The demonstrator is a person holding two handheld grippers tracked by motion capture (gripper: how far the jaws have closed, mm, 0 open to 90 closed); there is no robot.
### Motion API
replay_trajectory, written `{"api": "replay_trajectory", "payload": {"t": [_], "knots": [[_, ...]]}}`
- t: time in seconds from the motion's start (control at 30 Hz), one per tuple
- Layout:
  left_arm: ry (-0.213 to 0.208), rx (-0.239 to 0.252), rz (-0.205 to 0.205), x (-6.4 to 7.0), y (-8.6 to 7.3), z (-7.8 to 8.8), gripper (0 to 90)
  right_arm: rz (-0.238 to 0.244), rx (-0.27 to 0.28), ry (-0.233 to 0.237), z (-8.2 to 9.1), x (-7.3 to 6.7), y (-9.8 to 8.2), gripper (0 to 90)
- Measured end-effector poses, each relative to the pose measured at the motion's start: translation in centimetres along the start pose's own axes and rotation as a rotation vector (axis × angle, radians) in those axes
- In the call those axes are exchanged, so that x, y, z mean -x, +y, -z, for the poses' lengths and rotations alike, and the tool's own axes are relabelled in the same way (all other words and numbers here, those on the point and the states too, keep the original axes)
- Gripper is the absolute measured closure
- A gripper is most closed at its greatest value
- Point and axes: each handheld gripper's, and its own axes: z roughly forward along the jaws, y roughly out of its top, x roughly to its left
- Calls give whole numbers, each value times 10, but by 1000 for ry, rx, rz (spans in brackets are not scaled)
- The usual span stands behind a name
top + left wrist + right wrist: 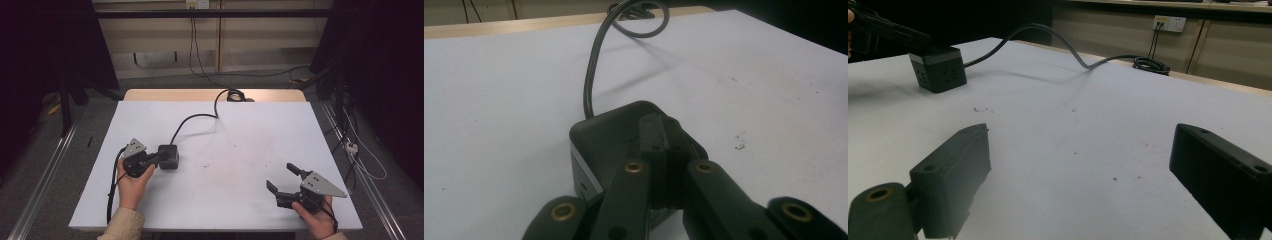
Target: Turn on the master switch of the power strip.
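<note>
Your left gripper [159,159] has its jaws closed together, tips resting on top of the cube [169,156] just ahead of it. Your right gripper [282,180] stands open and empty, well apart. You seem to be pressing the cube; next, lift clear.

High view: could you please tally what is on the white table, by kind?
Black socket cube with cable: 1
Hand-held grippers: 2, left gripper and right gripper
Total: 3
</note>
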Motion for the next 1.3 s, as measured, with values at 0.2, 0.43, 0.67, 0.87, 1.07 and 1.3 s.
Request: {"api": "replay_trajectory", "payload": {"t": [0.2, 0.43, 0.67, 0.87, 1.07, 1.3], "knots": [[-1, 1, 5, 0, 0, 0, 900, 0, 0, 0, 0, 0, 0, 86], [4, -5, 0, 0, 0, 0, 900, 2, 0, 1, 0, 0, 0, 86], [17, -16, -5, 3, 2, 0, 900, 2, 2, 0, 1, 0, 0, 86], [19, -22, -4, 3, 1, 1, 900, 2, 4, 0, 1, 0, 0, 86], [20, -23, -15, 4, 2, 0, 900, 2, 2, 0, 1, 0, 0, 86], [24, -15, -18, 4, 1, 0, 900, 2, 5, -1, 1, 1, 0, 86]]}}
